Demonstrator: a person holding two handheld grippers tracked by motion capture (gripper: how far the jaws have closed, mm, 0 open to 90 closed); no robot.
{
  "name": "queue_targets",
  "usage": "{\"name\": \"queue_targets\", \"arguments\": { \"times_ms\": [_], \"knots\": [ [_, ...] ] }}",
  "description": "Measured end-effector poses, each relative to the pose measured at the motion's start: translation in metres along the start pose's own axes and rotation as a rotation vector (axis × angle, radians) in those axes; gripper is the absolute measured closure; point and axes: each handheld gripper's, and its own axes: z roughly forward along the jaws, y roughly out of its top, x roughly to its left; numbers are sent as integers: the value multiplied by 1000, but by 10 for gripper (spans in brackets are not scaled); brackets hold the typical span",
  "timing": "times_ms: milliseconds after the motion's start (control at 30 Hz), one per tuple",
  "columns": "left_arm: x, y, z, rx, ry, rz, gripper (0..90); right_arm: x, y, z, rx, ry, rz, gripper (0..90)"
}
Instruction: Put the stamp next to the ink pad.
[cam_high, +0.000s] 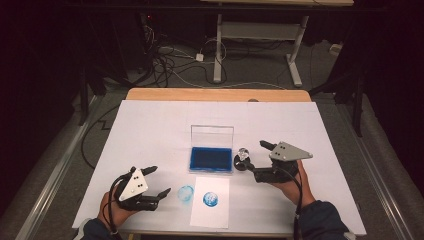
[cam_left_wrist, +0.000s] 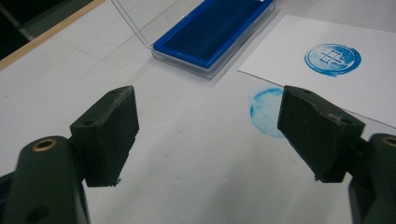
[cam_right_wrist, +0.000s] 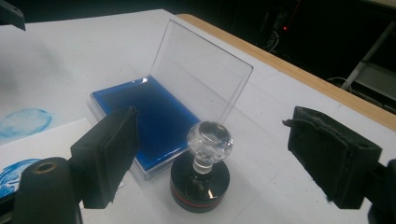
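Ink pad case (cam_high: 212, 159): mid-table, clear lid upright, blue pad inside.
Stamp (cam_high: 242, 160): upright, just right of the case.
Paper (cam_high: 210, 202): near, blue print; another, possibly smudged, beside it.
Left tongs (cam_high: 154, 182): open, empty.
Right tongs (cam_high: 256, 156): open, flanking the stamp.

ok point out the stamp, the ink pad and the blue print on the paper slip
stamp (cam_right_wrist: 209, 138) right gripper view, clear round knob
ink pad (cam_high: 212, 158) high view, blue pad surface
blue print (cam_left_wrist: 332, 59) left gripper view, middle of the circle

The room is dim, its far side falling into black shadow. A grey carpeted floor (cam_high: 250, 75) carries a tangle of cables (cam_high: 170, 62) beside the white legs of a second desk (cam_high: 260, 35). The near table (cam_high: 215, 94) shows a pale wooden edge beyond its white covering (cam_high: 150, 130).
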Motion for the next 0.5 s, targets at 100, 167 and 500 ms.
{"name": "queue_targets", "arguments": {
  "times_ms": [100, 167, 500],
  "knots": [
    [0, 1, 1, 0, -3, 3, 196, 0, -1, -6, -3, -11, -1, 166],
    [0, 1, 1, -1, -3, 7, 196, 0, -1, -9, -7, -14, 4, 167],
    [0, 1, 2, 4, -3, 7, 196, 2, -2, -20, -7, -19, -15, 174]
  ]
}}
